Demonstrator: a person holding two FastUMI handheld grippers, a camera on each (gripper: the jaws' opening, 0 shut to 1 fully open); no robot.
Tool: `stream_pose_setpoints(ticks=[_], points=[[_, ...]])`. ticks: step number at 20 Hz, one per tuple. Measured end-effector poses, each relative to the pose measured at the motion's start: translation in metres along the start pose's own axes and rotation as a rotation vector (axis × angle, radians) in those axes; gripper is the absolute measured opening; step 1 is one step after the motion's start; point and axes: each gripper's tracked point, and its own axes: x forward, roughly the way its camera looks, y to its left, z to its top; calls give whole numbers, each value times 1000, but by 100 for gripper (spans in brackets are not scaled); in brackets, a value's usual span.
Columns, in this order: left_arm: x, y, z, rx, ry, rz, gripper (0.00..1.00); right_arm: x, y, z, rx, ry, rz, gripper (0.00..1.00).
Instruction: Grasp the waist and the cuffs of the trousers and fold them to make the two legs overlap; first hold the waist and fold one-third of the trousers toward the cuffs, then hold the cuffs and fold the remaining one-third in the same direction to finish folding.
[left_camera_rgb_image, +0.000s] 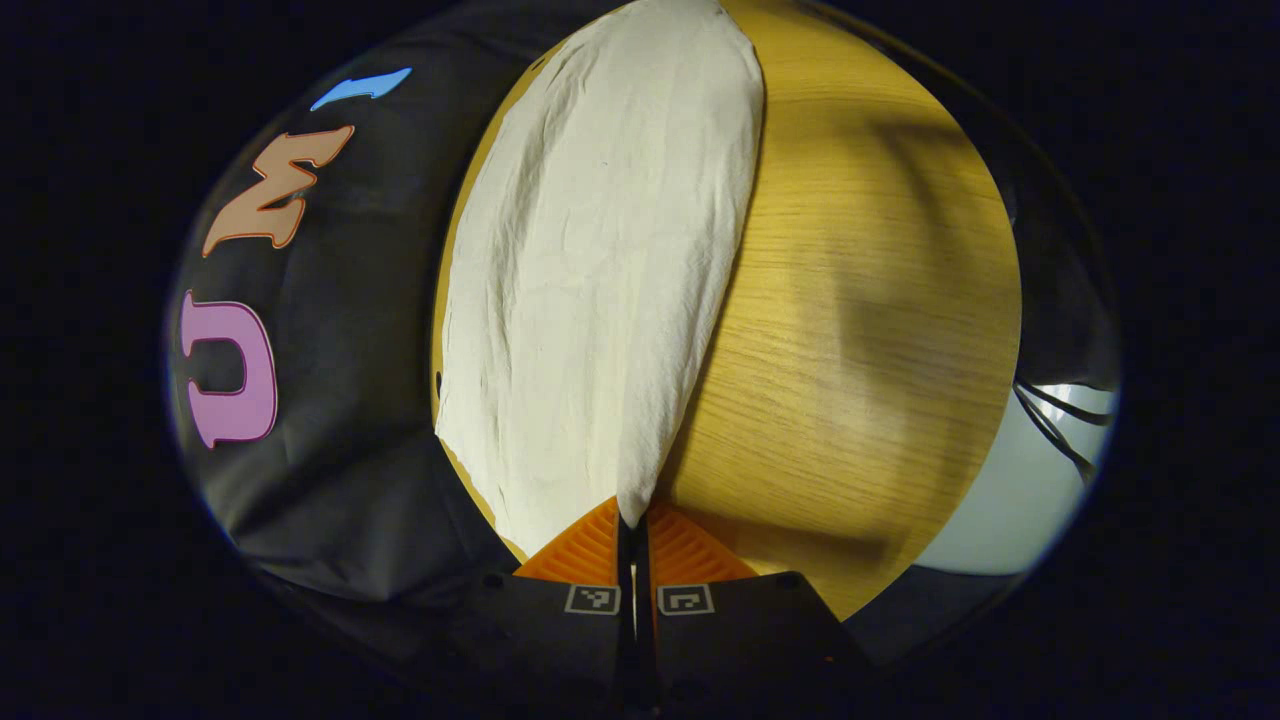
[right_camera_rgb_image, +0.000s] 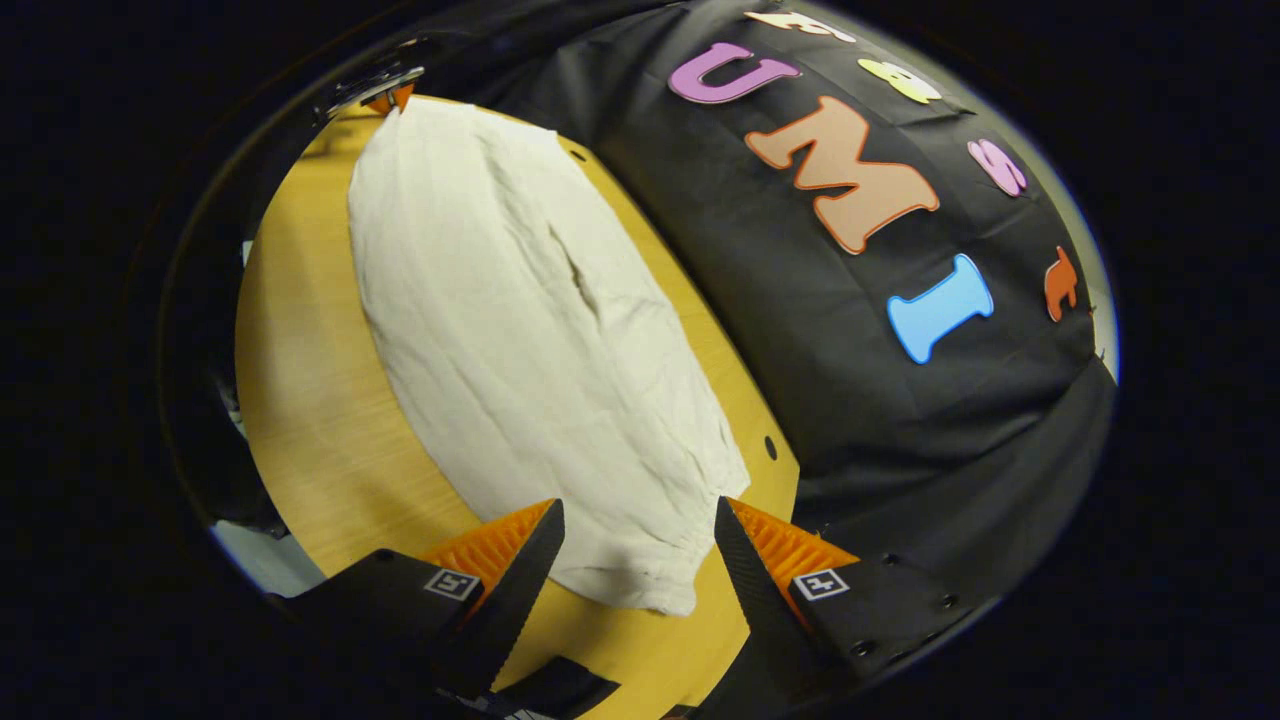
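Left gripper view: left gripper (left_camera_rgb_image: 632, 520) pinched closed on the near end of the white trousers (left_camera_rgb_image: 600, 270), which lie lengthwise on the wooden table (left_camera_rgb_image: 860, 330); right gripper view: right gripper (right_camera_rgb_image: 640, 525) spread wide, holding nothing, fingers either side of the trousers' gathered end on the table.

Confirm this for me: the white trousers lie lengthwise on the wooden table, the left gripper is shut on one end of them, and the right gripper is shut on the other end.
Not quite. The right gripper is open: in the right gripper view its fingers stand apart on either side of the end of the trousers. The rest holds: the trousers lie on the wooden table and the left gripper is shut on one end.
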Motion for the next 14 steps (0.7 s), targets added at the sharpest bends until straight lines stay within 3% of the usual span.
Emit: stream_pose_setpoints(ticks=[2, 3, 6, 14], points=[[1, 0, -1, 2, 1, 4, 0, 1, 10, -10, -31, 23, 41, 100], [1, 0, 0, 4, 2, 5, 0, 0, 12, -13, -45, 34, 55, 94], [0, 0, -1, 6, 4, 7, 0, 1, 23, -29, -96, 67, 89, 100], [1, 0, -1, 4, 10, 14, 0, 17, 21, -30, -172, 74, 80, 93]])
